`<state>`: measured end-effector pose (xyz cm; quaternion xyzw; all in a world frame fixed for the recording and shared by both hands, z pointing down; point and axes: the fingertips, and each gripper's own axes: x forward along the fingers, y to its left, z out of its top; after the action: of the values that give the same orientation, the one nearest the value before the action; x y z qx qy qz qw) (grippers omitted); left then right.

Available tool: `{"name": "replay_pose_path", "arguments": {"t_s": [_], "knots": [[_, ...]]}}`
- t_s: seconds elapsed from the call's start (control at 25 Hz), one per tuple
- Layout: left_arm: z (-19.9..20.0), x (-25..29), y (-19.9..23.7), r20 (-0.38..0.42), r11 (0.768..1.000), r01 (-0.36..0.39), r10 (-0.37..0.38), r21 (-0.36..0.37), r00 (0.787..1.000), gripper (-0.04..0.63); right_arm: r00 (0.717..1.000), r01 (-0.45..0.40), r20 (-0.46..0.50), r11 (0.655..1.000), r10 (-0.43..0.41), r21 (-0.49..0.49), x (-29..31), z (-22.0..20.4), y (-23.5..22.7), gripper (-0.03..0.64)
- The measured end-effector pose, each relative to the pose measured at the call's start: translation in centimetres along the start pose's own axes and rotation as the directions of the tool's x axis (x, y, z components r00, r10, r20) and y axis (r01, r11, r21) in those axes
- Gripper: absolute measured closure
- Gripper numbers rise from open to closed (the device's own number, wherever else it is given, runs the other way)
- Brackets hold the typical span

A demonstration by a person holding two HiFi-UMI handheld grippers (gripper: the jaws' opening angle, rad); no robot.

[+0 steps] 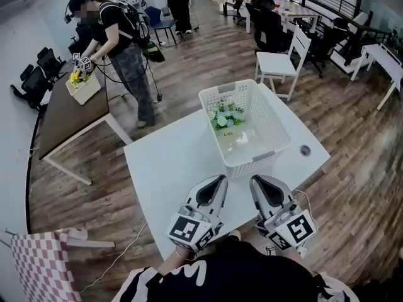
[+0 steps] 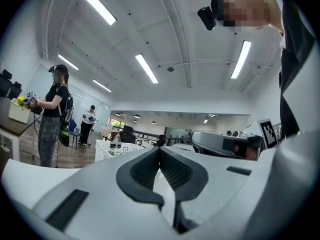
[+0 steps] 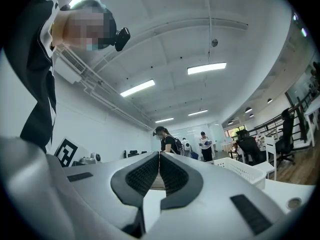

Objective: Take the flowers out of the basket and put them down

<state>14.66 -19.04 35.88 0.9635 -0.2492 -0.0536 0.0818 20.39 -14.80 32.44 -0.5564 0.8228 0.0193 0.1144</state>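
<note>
The fingers (image 2: 145, 170) of the left gripper (image 1: 220, 180) are shut tip to tip on nothing, as are those of the right gripper (image 1: 258, 180). Both are held over the white table (image 1: 157, 162), just short of the white basket (image 1: 277, 134). The flowers (image 1: 227, 115), white with green leaves, are seen inside the basket, a small white thing (image 1: 241, 139) beside them.

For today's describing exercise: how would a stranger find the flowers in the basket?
Find the white table nearest the camera; a white basket stands on it. The flowers lie inside, white blooms with green leaves, unlike the yellow ones on the brown table.
</note>
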Motion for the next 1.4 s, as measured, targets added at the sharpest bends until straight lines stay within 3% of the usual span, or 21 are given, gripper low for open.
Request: {"name": "replay_pose_path", "arguments": {"t_s": [0.24, 0.52, 0.72, 0.84, 1.12, 1.4], "knots": [[-0.1, 3.0, 1.6, 0.004, 0.999, -0.036, 0.036, 0.004, 0.999, 0.591, 1.0, -0.02, -0.005, 1.0, 0.02, 0.02, 1.4, -0.5, -3.0, 0.598], [-1.1, 4.1, 2.3, -0.057, 0.998, -0.045, 0.048, 0.054, 0.997, 0.591, 1.0, -0.028, -0.008, 0.999, 0.029, 0.026, 2.9, -0.7, -5.9, 0.598], [-0.9, 3.7, 4.0, -0.073, 0.995, -0.094, 0.096, 0.026, 0.993, 0.591, 0.999, -0.032, -0.014, 0.999, 0.032, 0.013, 4.0, -0.9, -6.6, 0.598], [-0.4, 3.9, 4.8, -0.033, 0.996, -0.09, 0.091, 0.02, 0.995, 0.591, 1.0, -0.025, -0.018, 1.0, 0.025, 0.0, 4.7, -1.0, -6.8, 0.598], [-0.2, 4.9, 5.5, -0.035, 0.998, -0.057, 0.057, 0.003, 0.998, 0.591, 1.0, 0.007, -0.011, 0.998, -0.008, -0.055, 5.8, 0.5, -8.3, 0.597], [-0.3, 4.7, 6.9, -0.027, 0.997, -0.075, 0.075, -0.016, 0.997, 0.591, 1.0, -0.015, -0.018, 0.997, 0.014, -0.071, 7.9, 1.4, -9.2, 0.597]]}}
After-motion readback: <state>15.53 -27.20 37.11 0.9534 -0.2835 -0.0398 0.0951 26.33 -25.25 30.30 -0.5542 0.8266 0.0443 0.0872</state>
